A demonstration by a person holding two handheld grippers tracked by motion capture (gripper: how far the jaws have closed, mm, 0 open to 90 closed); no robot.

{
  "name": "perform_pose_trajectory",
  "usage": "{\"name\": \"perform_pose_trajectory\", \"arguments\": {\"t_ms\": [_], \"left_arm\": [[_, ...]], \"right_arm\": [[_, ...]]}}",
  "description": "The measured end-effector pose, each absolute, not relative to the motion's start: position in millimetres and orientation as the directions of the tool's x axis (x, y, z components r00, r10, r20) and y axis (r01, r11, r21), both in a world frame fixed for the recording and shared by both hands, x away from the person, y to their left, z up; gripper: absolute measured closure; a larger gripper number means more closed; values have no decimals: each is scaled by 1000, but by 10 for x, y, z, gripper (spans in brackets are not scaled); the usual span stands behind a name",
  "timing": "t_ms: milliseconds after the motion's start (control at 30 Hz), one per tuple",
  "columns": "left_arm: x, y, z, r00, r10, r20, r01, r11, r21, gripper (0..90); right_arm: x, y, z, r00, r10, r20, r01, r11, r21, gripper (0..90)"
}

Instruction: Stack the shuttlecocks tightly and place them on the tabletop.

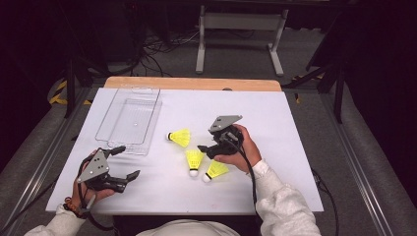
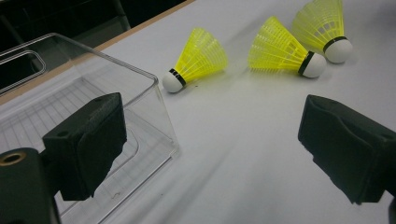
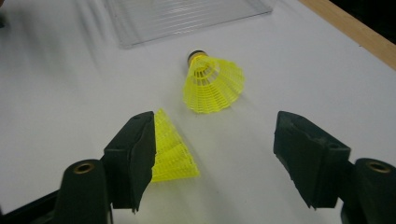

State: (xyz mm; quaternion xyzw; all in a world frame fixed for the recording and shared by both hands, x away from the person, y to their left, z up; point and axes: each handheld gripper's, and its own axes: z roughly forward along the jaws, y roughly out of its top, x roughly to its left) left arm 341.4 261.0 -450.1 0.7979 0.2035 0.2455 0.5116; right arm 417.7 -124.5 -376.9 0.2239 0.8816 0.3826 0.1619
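Observation:
Three yellow shuttlecocks with white cork heads lie mid-table: a far one [image 1: 180, 137], a middle one [image 1: 194, 161] and a near one [image 1: 215, 170]. My right gripper [image 1: 205, 150] is open, held low beside the middle and near shuttlecocks and pointing left. In the right gripper view its jaws stand wide apart [image 3: 215, 154]; one shuttlecock [image 3: 212, 84] lies ahead, and another [image 3: 173, 151] is partly hidden behind the left jaw. My left gripper [image 1: 127, 161] is open and empty at the near left. In its view [image 2: 215, 140], the shuttlecocks [image 2: 198, 58], [image 2: 282, 51], [image 2: 324, 28] lie ahead.
A clear plastic tray [image 1: 130, 120] sits empty at the far left of the white tabletop [image 1: 275, 128]; its near corner [image 2: 154, 79] is close to my left gripper. A wooden strip [image 1: 192, 83] runs along the far edge.

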Motion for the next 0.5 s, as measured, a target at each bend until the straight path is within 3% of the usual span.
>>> {"name": "perform_pose_trajectory", "arguments": {"t_ms": [400, 500], "left_arm": [[3416, 2610, -4504, 799, 573, 184, 76, -400, 913, 88], [3418, 2609, -4506, 800, 571, 183, 76, -399, 914, 88]], "right_arm": [[4202, -1054, -3951, -913, 408, -18, 282, 660, 697, 273], [4234, -982, -3994, -921, 388, -26, 272, 690, 671, 311]]}}
